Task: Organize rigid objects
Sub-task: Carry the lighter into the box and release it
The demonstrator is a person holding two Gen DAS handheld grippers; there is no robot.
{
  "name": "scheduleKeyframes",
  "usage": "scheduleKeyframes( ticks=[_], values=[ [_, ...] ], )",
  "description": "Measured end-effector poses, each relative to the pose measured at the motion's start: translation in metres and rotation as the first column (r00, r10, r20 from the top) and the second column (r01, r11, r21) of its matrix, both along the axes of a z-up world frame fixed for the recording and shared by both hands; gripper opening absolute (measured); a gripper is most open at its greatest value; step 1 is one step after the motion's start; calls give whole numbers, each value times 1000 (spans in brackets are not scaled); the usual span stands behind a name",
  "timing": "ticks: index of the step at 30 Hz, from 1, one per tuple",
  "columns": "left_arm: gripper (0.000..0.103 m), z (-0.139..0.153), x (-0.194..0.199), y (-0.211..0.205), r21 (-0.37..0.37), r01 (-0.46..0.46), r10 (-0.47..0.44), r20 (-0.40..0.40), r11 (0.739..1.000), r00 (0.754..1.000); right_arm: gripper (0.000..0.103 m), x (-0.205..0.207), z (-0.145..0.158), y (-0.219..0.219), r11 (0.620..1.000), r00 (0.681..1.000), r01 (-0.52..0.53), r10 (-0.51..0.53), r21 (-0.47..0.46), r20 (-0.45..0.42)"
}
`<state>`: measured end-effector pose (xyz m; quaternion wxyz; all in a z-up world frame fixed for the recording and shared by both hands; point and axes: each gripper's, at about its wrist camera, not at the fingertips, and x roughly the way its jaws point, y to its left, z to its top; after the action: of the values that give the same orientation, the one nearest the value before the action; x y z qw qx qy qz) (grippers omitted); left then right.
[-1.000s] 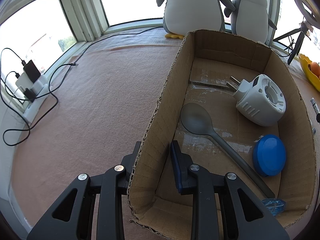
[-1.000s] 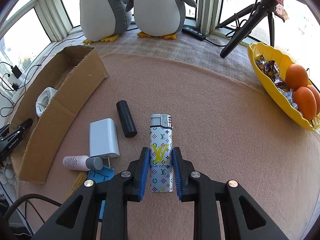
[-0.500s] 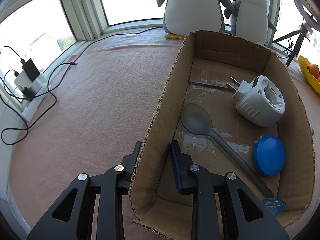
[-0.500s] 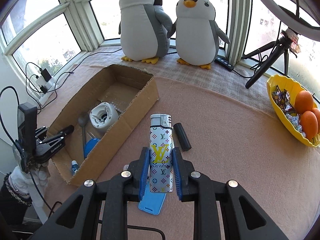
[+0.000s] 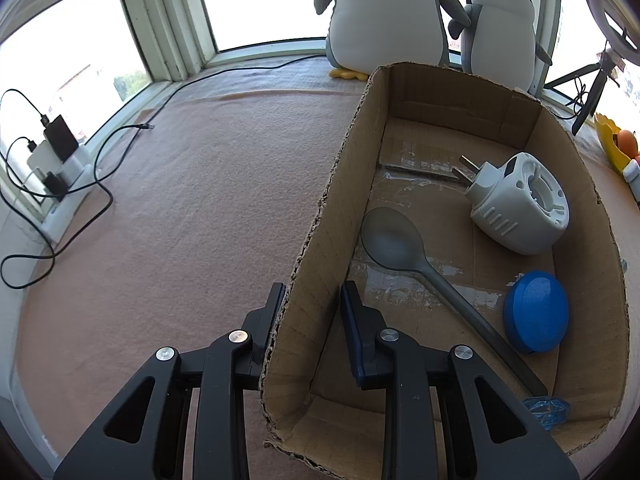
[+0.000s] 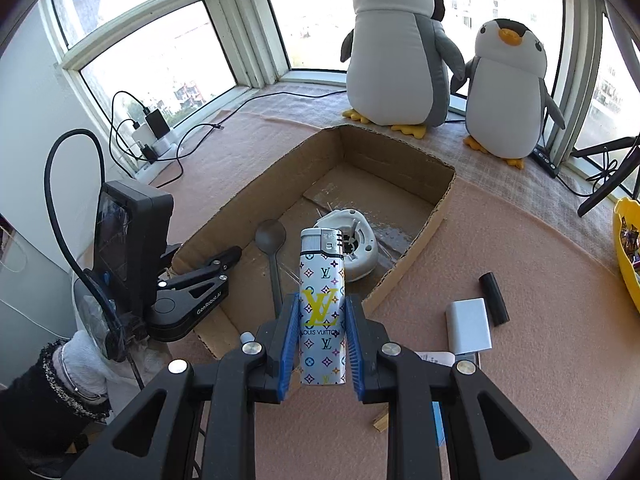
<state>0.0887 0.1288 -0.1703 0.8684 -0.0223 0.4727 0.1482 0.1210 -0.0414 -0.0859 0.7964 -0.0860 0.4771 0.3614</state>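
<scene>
My left gripper (image 5: 312, 304) is shut on the near left wall of the cardboard box (image 5: 576, 168), one finger inside and one outside. Inside the box lie a grey spoon (image 5: 390, 240), a white plug-in device (image 5: 520, 204), a blue lid (image 5: 536, 312) and a blue wrapper (image 5: 548, 408). My right gripper (image 6: 322, 312) is shut on a white patterned lighter (image 6: 322, 280), held upright in the air over the box's near end (image 6: 416, 248). A black cylinder (image 6: 494, 298) and a white adapter (image 6: 468, 326) lie on the pink mat to the right of the box.
Two plush penguins (image 6: 394, 52) stand behind the box by the windows. A yellow bowl (image 6: 624, 248) of sweets sits at the right edge, near a black tripod (image 6: 608, 176). Chargers and cables (image 6: 154, 128) lie at the left. A gloved hand (image 6: 80, 364) holds the left gripper.
My right gripper has risen and swung left with the lighter, from above the loose items on the mat to over the box's near end. The left gripper has kept still.
</scene>
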Motion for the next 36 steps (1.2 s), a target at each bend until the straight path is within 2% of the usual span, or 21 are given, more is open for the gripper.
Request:
scheduleKeyframes(
  ticks=[9,18,23,36],
  values=[
    [25,0,0,0,0,0,0,0,1000,1000,21,-6,-17,28,1000,999,-23,23,-5,-37],
    [25,0,0,0,0,0,0,1,1000,1000,21,-10,-22,37,998,998,-53,53,-14,-36],
    [25,0,0,0,0,0,0,1,1000,1000,28,-9,-18,34,999,998,-43,43,2,-35],
    [25,-1,2,0,0,1,-1,1,1000,1000,32,-4,-6,3,999,999,25,-23,37,-41]
  ],
)
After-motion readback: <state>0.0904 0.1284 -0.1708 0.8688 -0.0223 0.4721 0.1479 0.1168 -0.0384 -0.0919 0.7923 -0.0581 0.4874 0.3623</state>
